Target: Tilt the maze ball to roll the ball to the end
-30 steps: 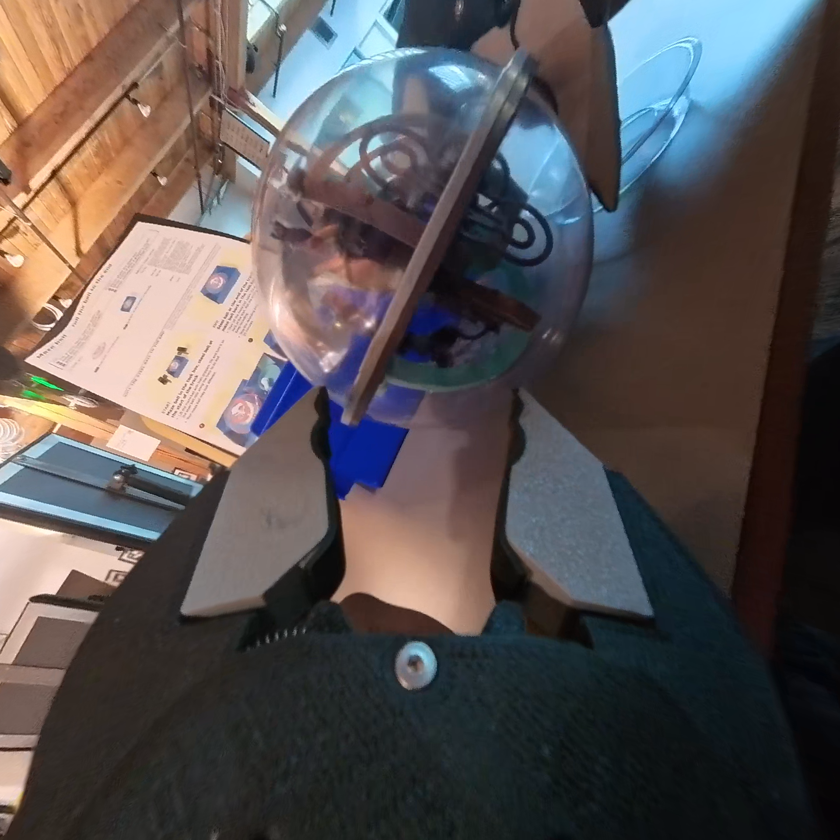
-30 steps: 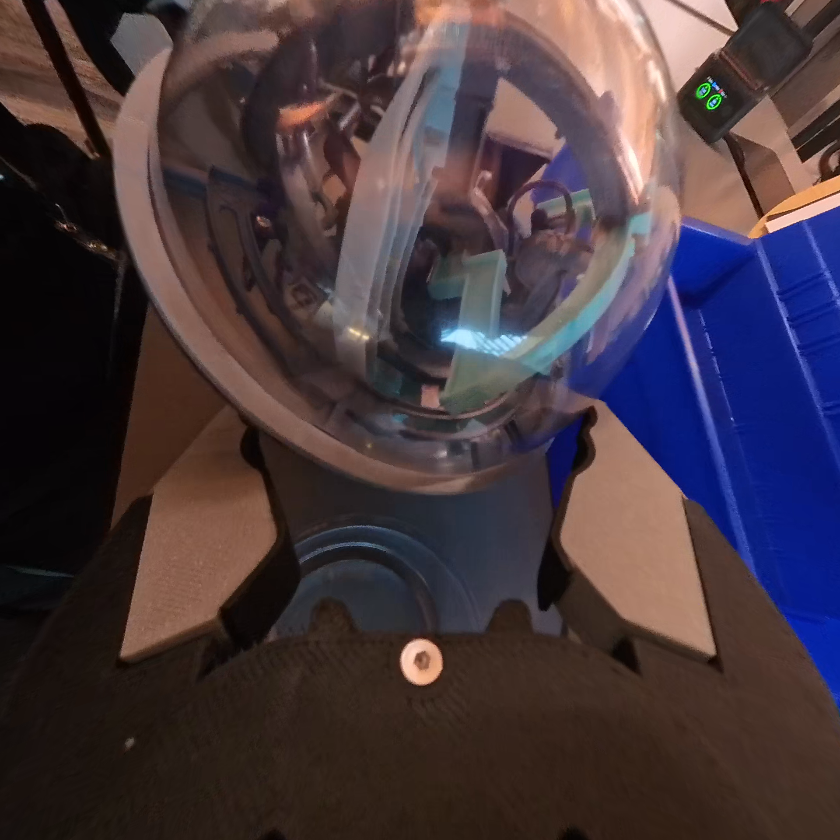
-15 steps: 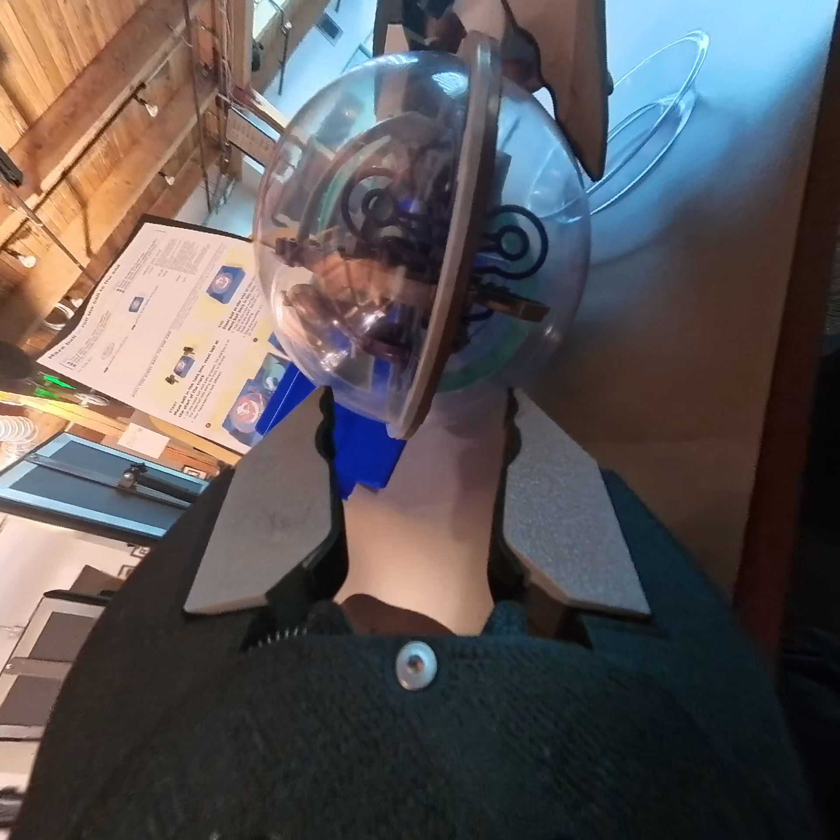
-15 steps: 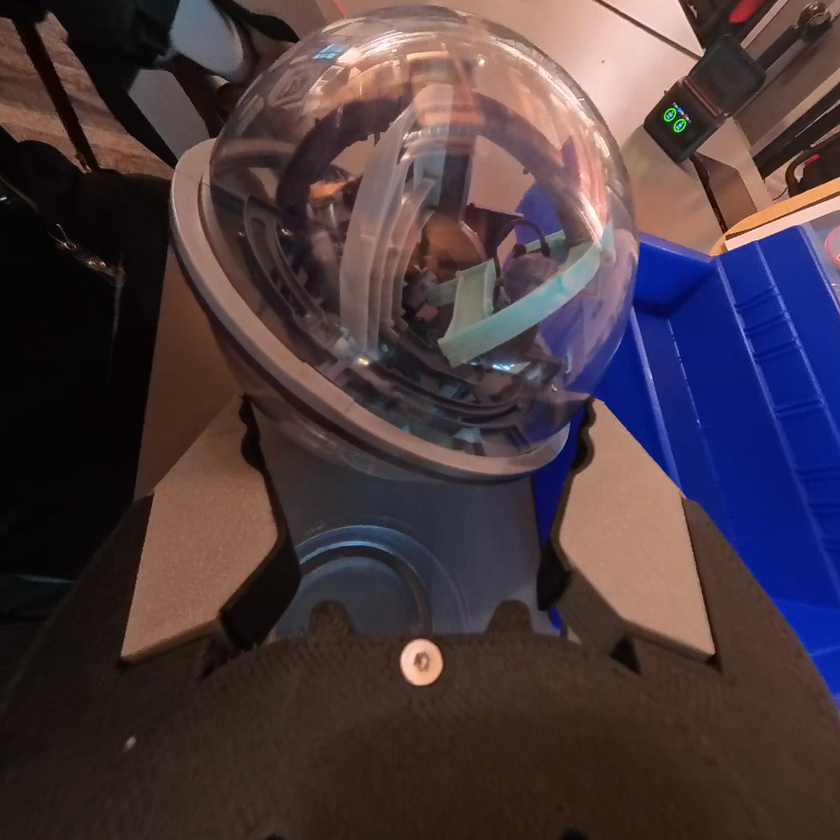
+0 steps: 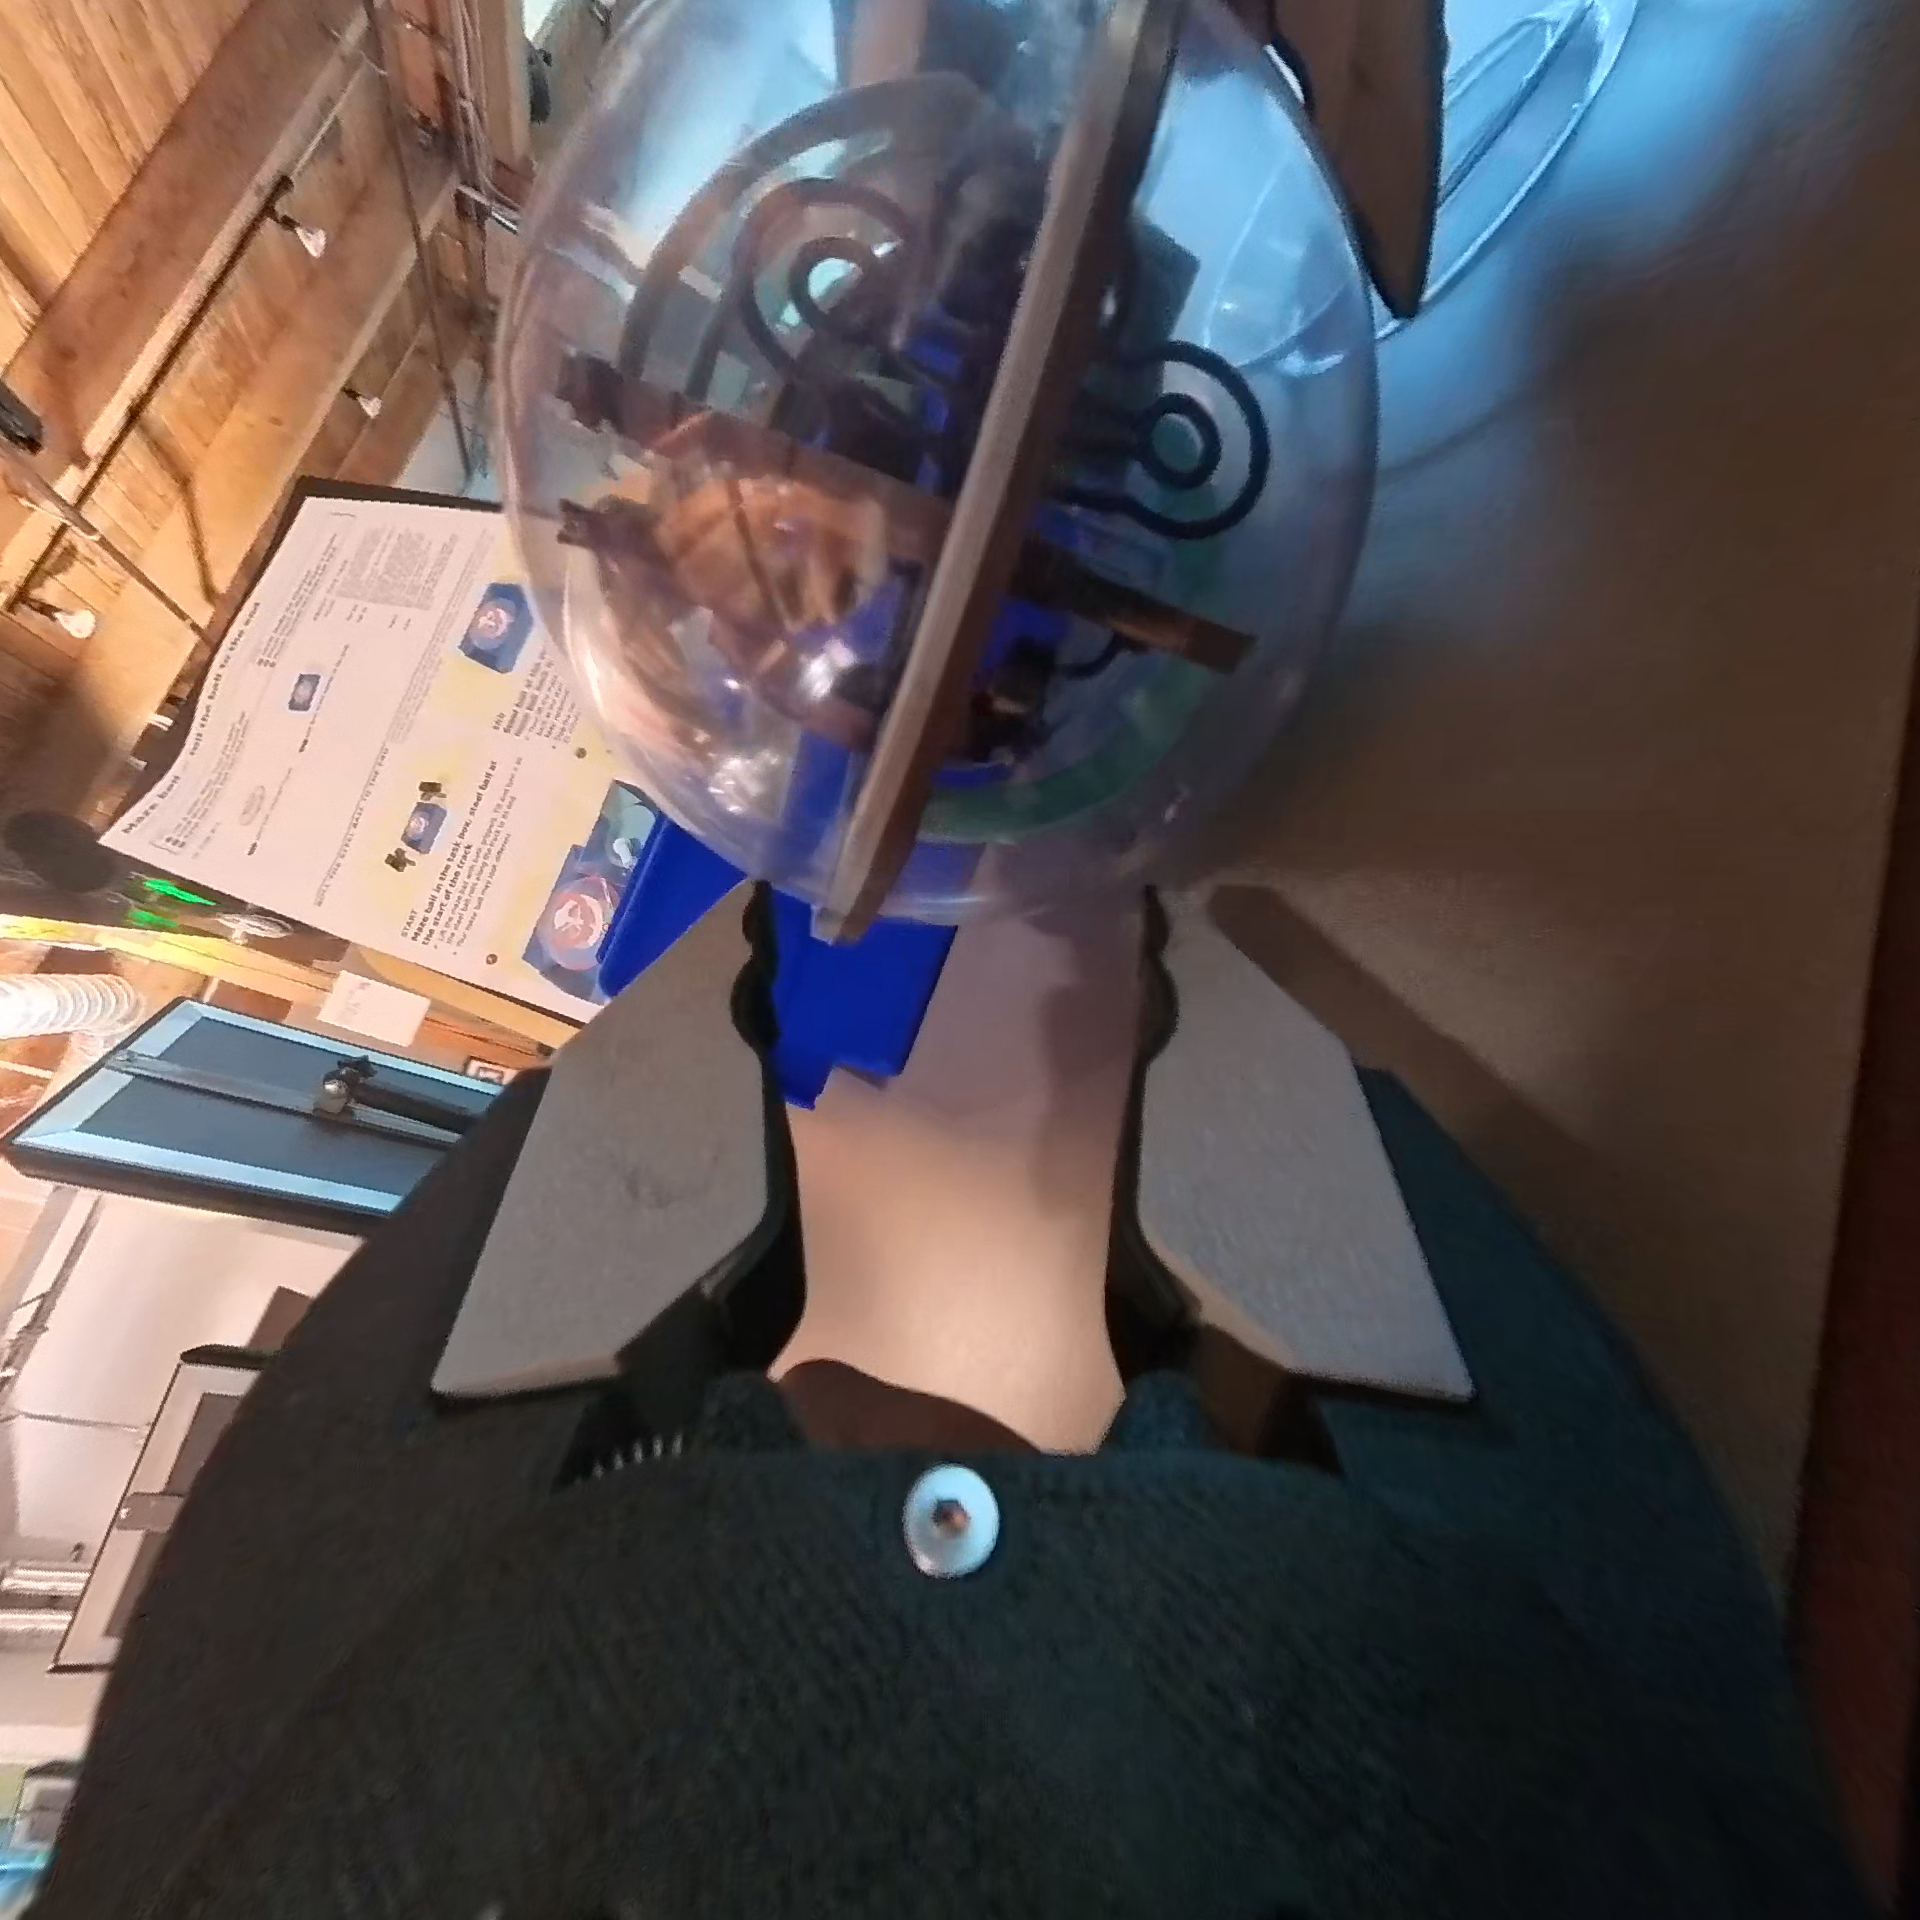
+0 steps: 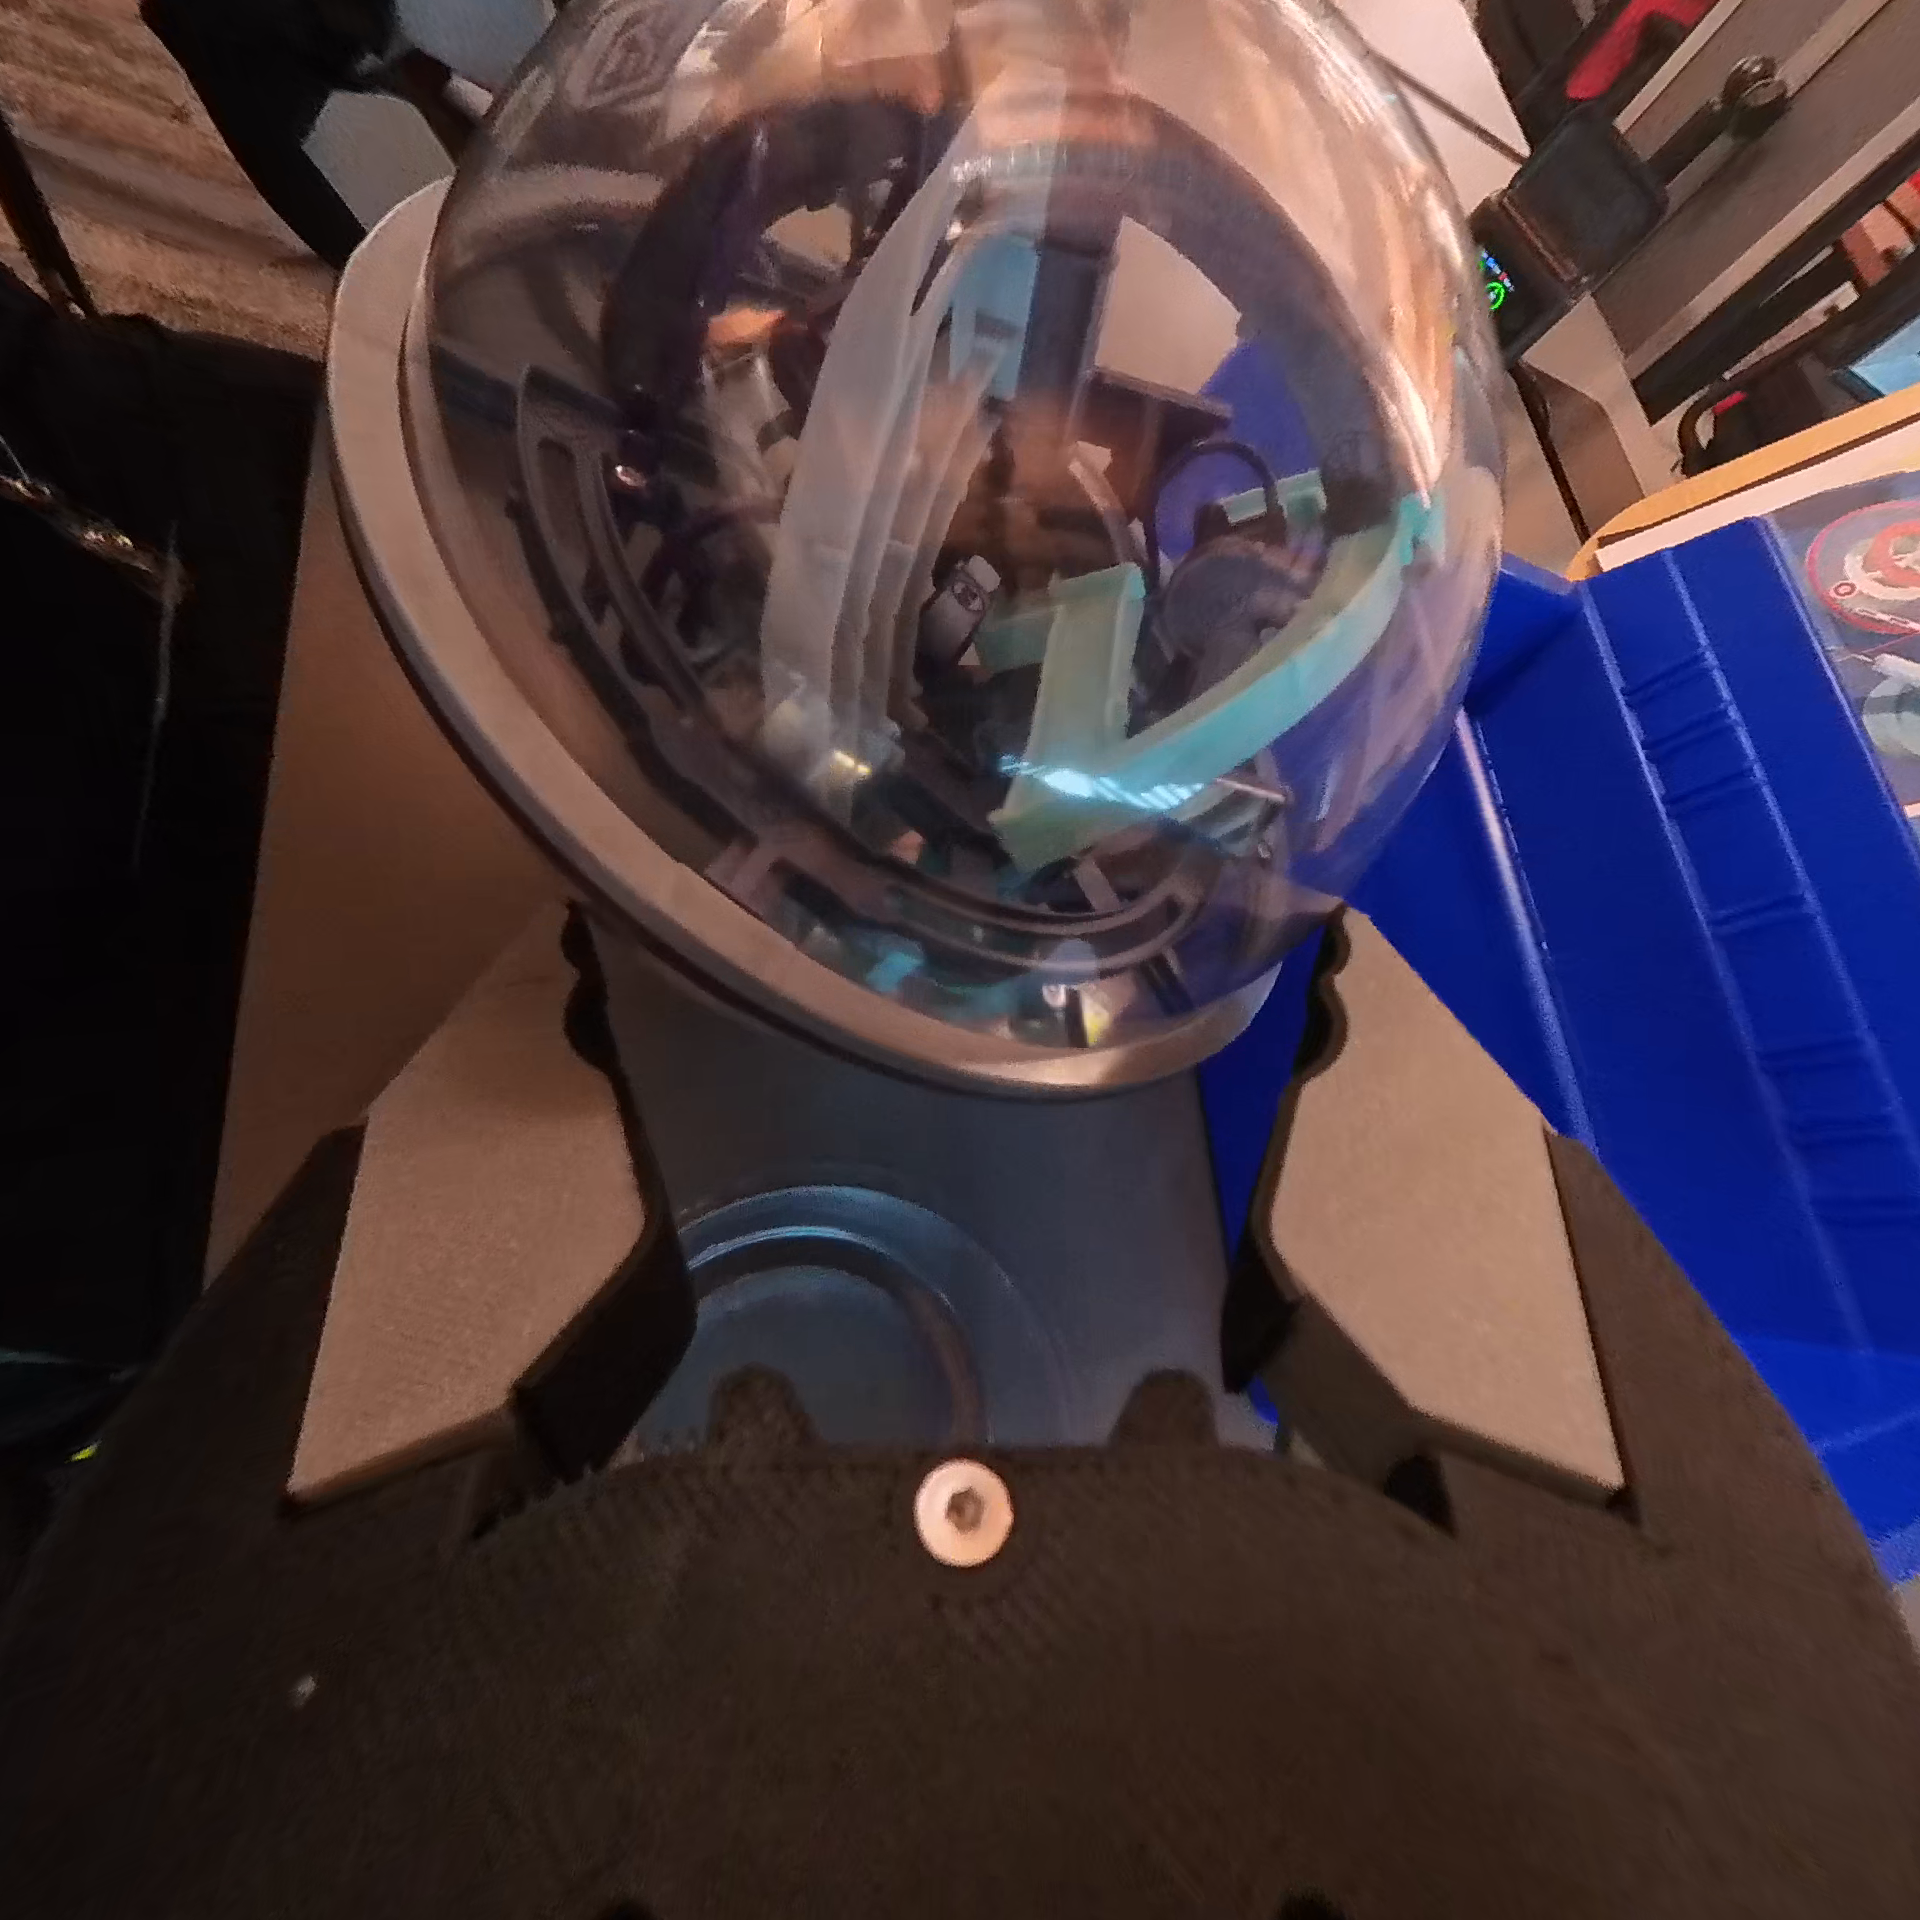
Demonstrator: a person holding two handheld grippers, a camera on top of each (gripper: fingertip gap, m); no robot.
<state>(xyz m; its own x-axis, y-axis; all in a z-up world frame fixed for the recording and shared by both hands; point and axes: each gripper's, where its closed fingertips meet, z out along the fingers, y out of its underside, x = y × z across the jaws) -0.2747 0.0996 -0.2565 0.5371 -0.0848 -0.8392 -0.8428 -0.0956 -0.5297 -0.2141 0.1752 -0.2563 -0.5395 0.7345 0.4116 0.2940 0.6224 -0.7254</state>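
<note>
the left gripper [image 5: 951,914] has its jaws apart, and the maze ball [image 5: 935,457] sits at their tips: the lower curve of the clear sphere lies across the gap, and its flat equatorial ring [image 5: 997,540] runs steeply tilted down to a point just between the two fingertips. whether the pads actually press the shell cannot be told from this view. the right gripper [image 6: 951,966] also has its jaws wide apart, with the sphere's grey ring [image 6: 499,717] resting across the tips and a dark rounded part [image 6: 883,1143] of the ball filling the space between the fingers [image 6: 488,1278]; firm contact there cannot be told either. inside the shell are dark spiral tracks [image 5: 1195,447] and pale green ramps [image 6: 1299,675]. just right of the ball in the right wrist view stands a blue bin [image 6: 1662,935]. far left in the left wrist view is a printed instruction sheet [image 5: 343,748], and behind the ball lies a clear dome [image 5: 1507,125] on the tan table [image 5: 1610,727].
</note>
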